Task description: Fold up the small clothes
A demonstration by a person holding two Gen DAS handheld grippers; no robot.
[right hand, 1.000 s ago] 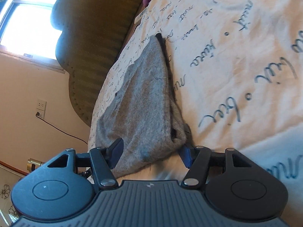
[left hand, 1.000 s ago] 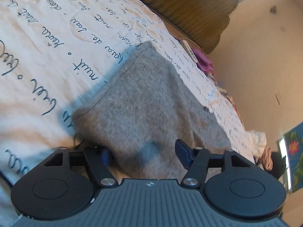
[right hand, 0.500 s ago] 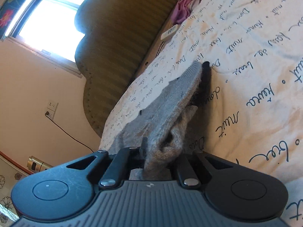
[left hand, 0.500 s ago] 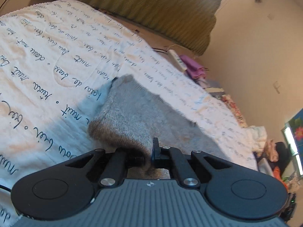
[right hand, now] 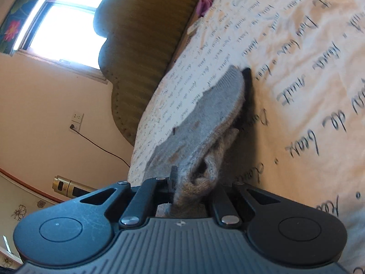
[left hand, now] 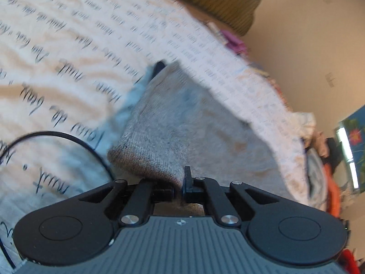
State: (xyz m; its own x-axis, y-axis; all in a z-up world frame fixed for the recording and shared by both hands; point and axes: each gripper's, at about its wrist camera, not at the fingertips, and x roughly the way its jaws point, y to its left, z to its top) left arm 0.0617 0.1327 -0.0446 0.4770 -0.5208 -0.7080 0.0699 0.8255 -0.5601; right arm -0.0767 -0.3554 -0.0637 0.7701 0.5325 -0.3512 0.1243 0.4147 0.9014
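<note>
The small garment (left hand: 173,123) was a grey knit piece, soft and slightly fuzzy, with a ribbed band along one edge and faint brownish flecks across its surface. It lay on the bed (left hand: 68,52), over a cream bedspread printed with dark cursive writing, its near edge lifted off the cover. The left claw (left hand: 180,186) was clamped tight on one near corner, the knit pinched in a thin fold between the black fingers. The right claw (right hand: 191,189) was closed on the other near corner, where the fabric bunched into thick, rumpled folds. From there the cloth stretched away as a raised, sagging sheet, with its far ribbed end (right hand: 230,80) down on the bedspread beside a padded olive headboard (right hand: 146,34).
</note>
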